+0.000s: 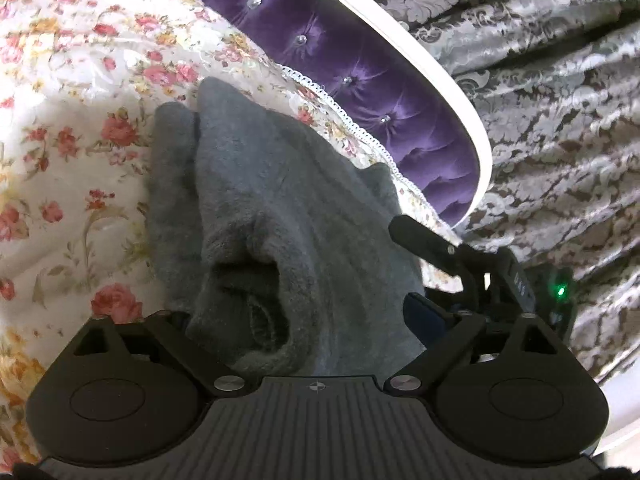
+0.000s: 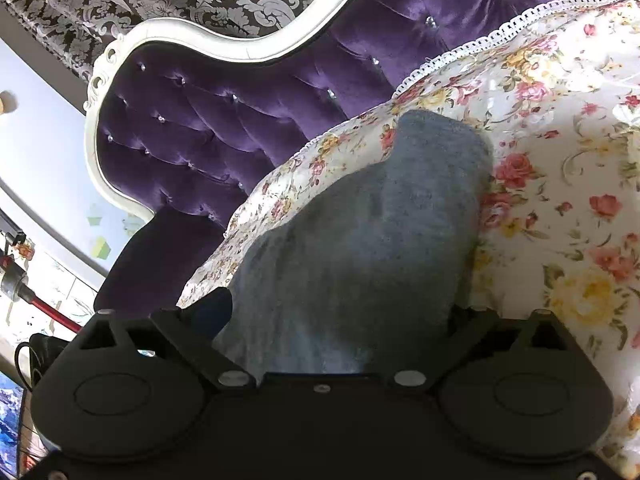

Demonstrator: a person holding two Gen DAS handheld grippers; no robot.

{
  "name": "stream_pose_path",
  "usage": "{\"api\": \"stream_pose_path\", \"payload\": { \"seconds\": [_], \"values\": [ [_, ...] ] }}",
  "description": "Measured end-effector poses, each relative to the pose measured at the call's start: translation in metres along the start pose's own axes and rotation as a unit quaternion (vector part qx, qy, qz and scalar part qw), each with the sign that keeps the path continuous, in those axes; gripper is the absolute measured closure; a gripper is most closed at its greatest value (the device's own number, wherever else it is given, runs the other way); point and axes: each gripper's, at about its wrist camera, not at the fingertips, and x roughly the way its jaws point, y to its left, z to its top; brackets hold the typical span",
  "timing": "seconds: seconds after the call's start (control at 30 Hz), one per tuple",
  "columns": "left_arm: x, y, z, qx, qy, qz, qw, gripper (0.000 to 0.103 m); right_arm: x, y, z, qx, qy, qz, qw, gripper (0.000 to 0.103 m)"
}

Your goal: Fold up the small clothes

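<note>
A small grey fleece garment (image 1: 280, 184) lies on the floral bedspread (image 1: 72, 128), bunched, with a tube-like opening facing the left wrist camera. My left gripper (image 1: 296, 308) stands wide, the garment's near end heaped between its jaws; the blue right pad (image 1: 420, 312) shows at the cloth's edge, while the left fingertip is hidden under fleece. One black finger (image 1: 420, 236) of my right gripper rests at the garment's right side. In the right wrist view the same garment (image 2: 380, 220) fills the gap of my right gripper (image 2: 340, 308), whose jaws are spread wide; only its left pad (image 2: 212, 312) shows.
A purple tufted headboard (image 2: 224, 128) with a white carved frame (image 2: 92, 152) rises just behind the bedspread's lace edge (image 2: 480, 40). A patterned grey curtain (image 1: 540, 100) hangs beyond it. Floral bedspread (image 2: 560, 200) stretches away beside the garment.
</note>
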Motion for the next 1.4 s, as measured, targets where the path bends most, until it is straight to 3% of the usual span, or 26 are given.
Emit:
{"api": "stream_pose_path", "payload": {
  "seconds": [0.03,0.1,0.13,0.17,0.27,0.43,0.8,0.97,1.07,1.3,1.4],
  "values": [
    [-0.001,0.003,-0.001,-0.011,0.004,-0.010,0.9999,0.037,-0.003,-0.001,-0.001,0.001,0.000,0.002,1.000,0.005],
    [-0.003,0.006,-0.004,-0.023,0.006,-0.013,0.9996,0.067,-0.008,-0.003,-0.005,0.004,0.004,-0.010,1.000,0.022],
    [-0.004,0.006,-0.005,-0.021,0.003,-0.012,0.9997,0.066,-0.008,-0.005,-0.005,0.006,0.013,-0.026,1.000,0.050],
    [-0.005,0.003,-0.006,-0.016,0.001,-0.013,0.9998,0.067,-0.010,-0.007,-0.006,0.014,0.021,-0.031,0.999,0.058],
    [-0.011,-0.009,-0.007,-0.019,-0.001,-0.032,0.9993,0.067,-0.024,0.000,-0.010,0.027,0.006,-0.035,0.999,0.059],
    [-0.035,-0.040,-0.030,-0.004,0.014,-0.047,0.9988,0.067,-0.056,0.024,-0.026,0.021,0.019,-0.061,0.998,0.059],
    [-0.092,-0.075,-0.158,0.043,0.053,-0.060,0.9959,0.067,-0.149,0.064,-0.122,-0.007,0.038,-0.086,0.996,0.058],
    [-0.114,-0.072,-0.205,0.058,0.051,-0.036,0.9964,0.067,-0.171,0.079,-0.167,-0.033,0.031,-0.109,0.993,0.055],
    [-0.127,-0.071,-0.226,0.097,0.039,0.008,0.9944,0.066,-0.182,0.086,-0.185,-0.046,0.012,-0.126,0.991,0.048],
    [-0.159,-0.078,-0.257,0.185,0.017,0.085,0.9788,0.064,-0.204,0.102,-0.214,-0.091,-0.024,-0.178,0.980,0.033],
    [-0.181,-0.093,-0.260,0.224,-0.010,0.092,0.9701,0.064,-0.218,0.110,-0.219,-0.107,-0.044,-0.189,0.975,0.032]
  ]
}}
